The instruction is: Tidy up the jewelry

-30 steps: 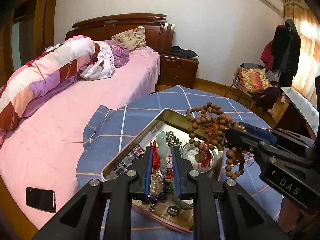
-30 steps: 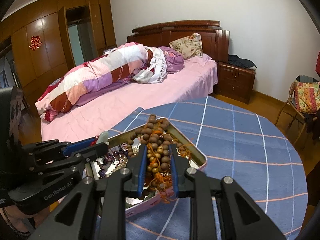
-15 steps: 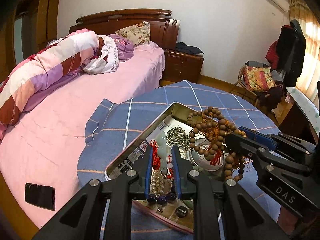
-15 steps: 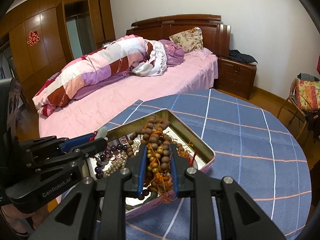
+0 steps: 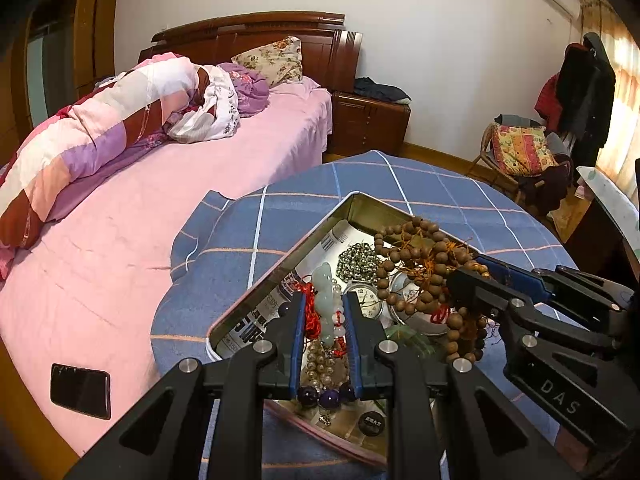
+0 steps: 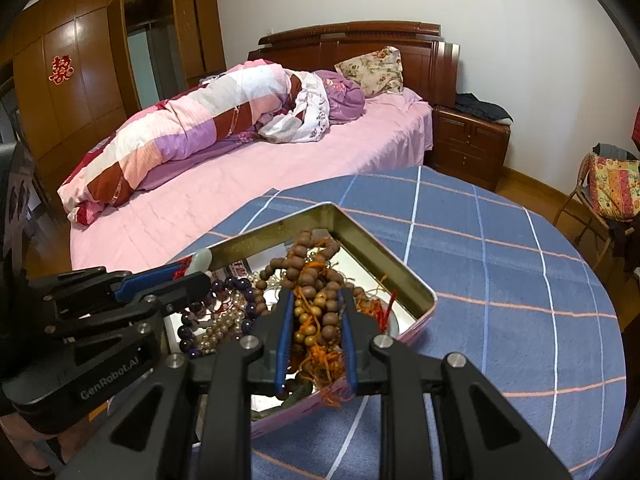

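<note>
An open metal tin sits on the round table and holds a silver bead chain, a watch and loose pearls. My left gripper is shut on a bundle of a pale jade pendant, red cord, pearl and purple beads, just above the tin's near end. My right gripper is shut on a tangle of brown wooden beads with orange cords, hanging over the tin. The two grippers are side by side, the right gripper to the right of the left gripper.
The table wears a blue plaid cloth. A bed with a pink sheet and a rolled quilt lies close behind it, with a dark phone on its edge. A chair with a cushion stands at the far right.
The right gripper has sunk a little toward the tin with the wooden beads. The left gripper has hardly moved. Both grips are unchanged.
</note>
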Demonstrator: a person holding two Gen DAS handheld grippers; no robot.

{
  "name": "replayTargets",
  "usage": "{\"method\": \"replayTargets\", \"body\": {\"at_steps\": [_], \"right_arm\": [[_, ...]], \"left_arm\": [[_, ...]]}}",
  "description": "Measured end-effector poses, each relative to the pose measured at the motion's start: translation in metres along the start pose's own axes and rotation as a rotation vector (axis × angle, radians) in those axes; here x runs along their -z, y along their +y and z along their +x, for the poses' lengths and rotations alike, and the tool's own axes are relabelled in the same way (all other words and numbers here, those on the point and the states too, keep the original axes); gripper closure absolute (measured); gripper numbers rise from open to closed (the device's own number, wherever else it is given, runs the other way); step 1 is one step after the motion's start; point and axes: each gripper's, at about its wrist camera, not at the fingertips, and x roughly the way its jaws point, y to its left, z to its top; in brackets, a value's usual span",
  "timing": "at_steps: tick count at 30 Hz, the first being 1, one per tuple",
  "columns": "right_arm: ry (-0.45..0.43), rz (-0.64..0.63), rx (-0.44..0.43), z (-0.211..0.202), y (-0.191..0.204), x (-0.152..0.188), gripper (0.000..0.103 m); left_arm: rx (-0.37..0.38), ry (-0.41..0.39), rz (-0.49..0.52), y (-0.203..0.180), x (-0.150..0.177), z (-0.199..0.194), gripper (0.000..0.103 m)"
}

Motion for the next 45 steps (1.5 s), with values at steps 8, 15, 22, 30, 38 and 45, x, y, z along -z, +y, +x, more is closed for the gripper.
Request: {"method": "replayTargets", "body": {"at_steps": [8,15,22,30,38,45], "right_arm": [[0.014,0.003,0.008,0.005,0.0,0.003,0.079],[0.028,0.005,0.013,0.01,0.0,0.006,0.079],[0.037,0.021,0.006,0.014,-0.003,0.006,0.072],[-0.004,0.081,0.015,-0.003,-0.014,0.007,0.043],[-0.063,0.1,0.074,-0.037,-0.019,0.01,0.033],[-0.07,0.098,0.074,-0.04,-0.019,0.01,0.033]], "left_arm": [[-0.012,0.013,-0.001,0.0,0.0,0.005,0.085],[-0.017,0.028,-0.001,-0.001,0.002,0.01,0.085],[-0.01,0.035,-0.021,0.002,0.002,0.011,0.08],[-0.039,-0.026,-0.031,-0.002,-0.001,-0.01,0.038],[-0.099,-0.096,-0.039,-0.004,0.001,-0.036,0.037],[-0.112,-0.102,-0.045,0.0,0.0,-0.037,0.037]]}}
